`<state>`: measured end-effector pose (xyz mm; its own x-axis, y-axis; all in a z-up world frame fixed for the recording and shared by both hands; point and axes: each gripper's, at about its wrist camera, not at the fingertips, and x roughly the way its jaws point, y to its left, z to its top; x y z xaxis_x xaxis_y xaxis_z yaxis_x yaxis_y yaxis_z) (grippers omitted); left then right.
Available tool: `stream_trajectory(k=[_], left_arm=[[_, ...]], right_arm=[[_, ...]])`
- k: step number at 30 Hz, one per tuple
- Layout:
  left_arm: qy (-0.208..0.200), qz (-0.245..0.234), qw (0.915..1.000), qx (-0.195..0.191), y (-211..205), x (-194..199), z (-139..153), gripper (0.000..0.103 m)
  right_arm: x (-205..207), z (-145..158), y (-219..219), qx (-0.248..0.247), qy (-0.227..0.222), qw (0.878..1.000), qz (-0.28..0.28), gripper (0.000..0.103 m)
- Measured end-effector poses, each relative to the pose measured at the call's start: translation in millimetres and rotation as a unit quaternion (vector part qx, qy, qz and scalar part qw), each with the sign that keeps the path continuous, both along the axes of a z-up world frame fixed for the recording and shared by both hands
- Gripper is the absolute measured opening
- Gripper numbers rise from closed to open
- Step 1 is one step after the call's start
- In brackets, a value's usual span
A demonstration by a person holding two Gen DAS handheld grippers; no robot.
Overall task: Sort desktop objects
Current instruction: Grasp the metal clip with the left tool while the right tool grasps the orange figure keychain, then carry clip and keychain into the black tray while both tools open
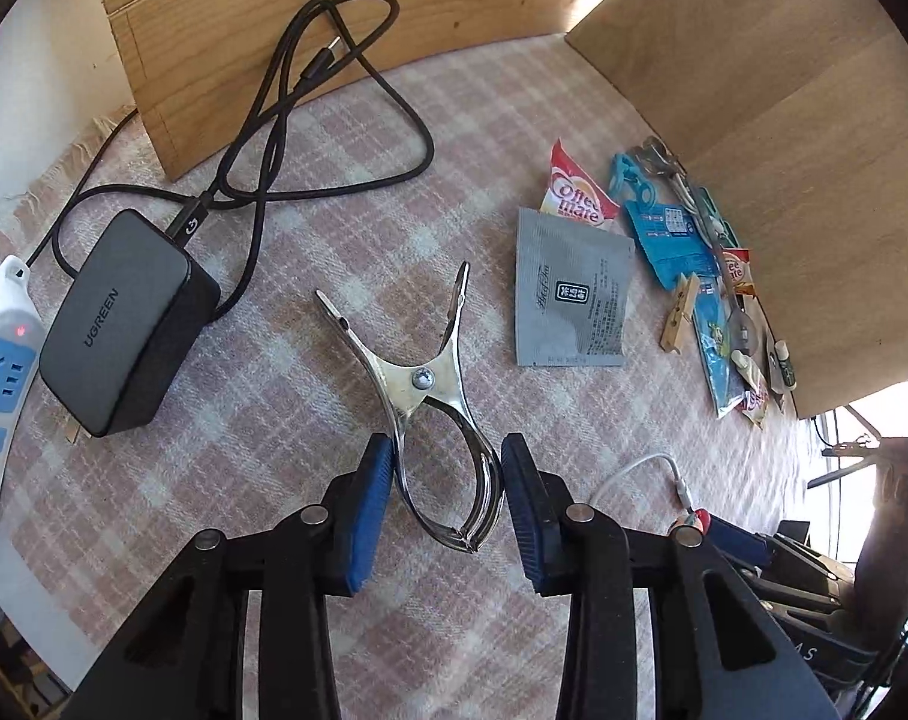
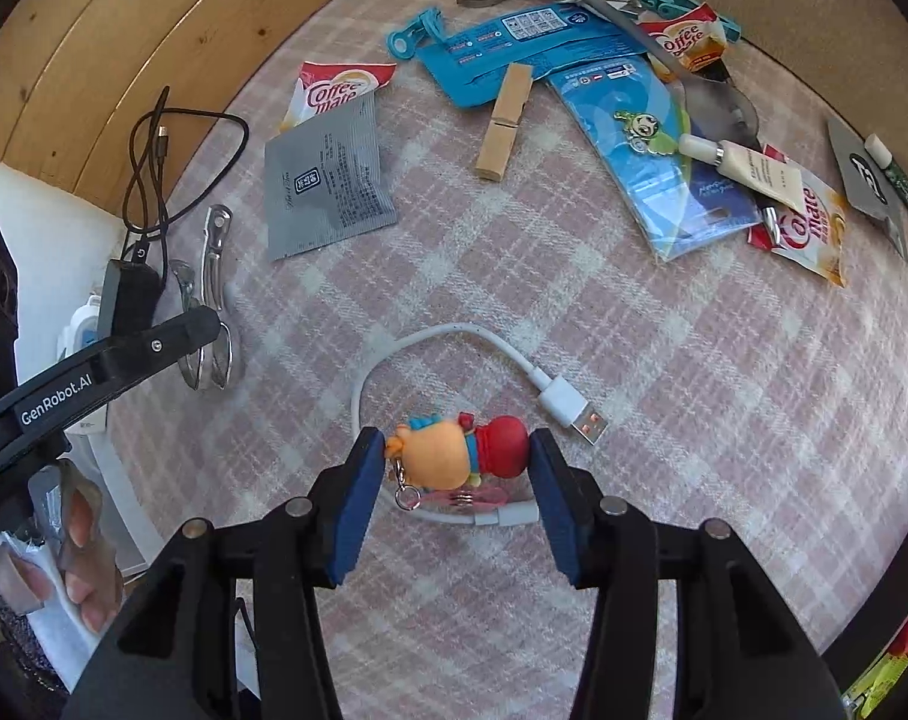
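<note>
Left gripper (image 1: pixel 445 501) clamped on handle loops of metal clip (image 1: pixel 421 384), which lies on checked cloth (image 1: pixel 334 180) beside black charger (image 1: pixel 127 324). Right gripper (image 2: pixel 457 501) closed on toy figure keychain (image 2: pixel 457 450) over white USB cable (image 2: pixel 454 336). Sachets, pegs loose by wooden wall; no containers seen.

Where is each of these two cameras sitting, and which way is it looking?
Left wrist: sits behind the left claw, looking steeply down at a metal clip between its pads.
Right wrist: sits behind the right claw, looking down at a toy keychain; a hand shows at left.
Shared: the clip, the plaid cloth and the grey sachet.
</note>
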<state>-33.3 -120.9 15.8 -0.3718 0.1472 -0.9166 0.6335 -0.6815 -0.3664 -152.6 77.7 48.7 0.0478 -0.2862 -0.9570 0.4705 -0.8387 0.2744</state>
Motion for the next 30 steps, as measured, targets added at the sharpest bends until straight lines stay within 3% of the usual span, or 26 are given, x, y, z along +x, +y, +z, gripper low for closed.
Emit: stream_trajectory(k=[8,18,24,30], left_arm=[[0.026,-0.026,0.9993,-0.005,23.8,6.0,18.8,0.034],[0.063,-0.111,0.9917,0.007,90.5,-19.6,54.3,0.033],[0.081,-0.186,0.9790,0.017,158.7,-44.9,77.2,0.033],[0.107,-0.272,0.9560,0.021,238.9,-73.9,106.7,0.033]], right_arm=[[12.3,37.9,32.5,-0.025,0.020,0.999,-0.025,0.048],[23.3,69.2,138.1,-0.039,0.056,0.993,-0.092,0.048],[34.8,95.5,222.1,-0.040,0.083,0.983,-0.157,0.048],[56.1,116.5,313.2,-0.034,0.106,0.967,-0.230,0.048]])
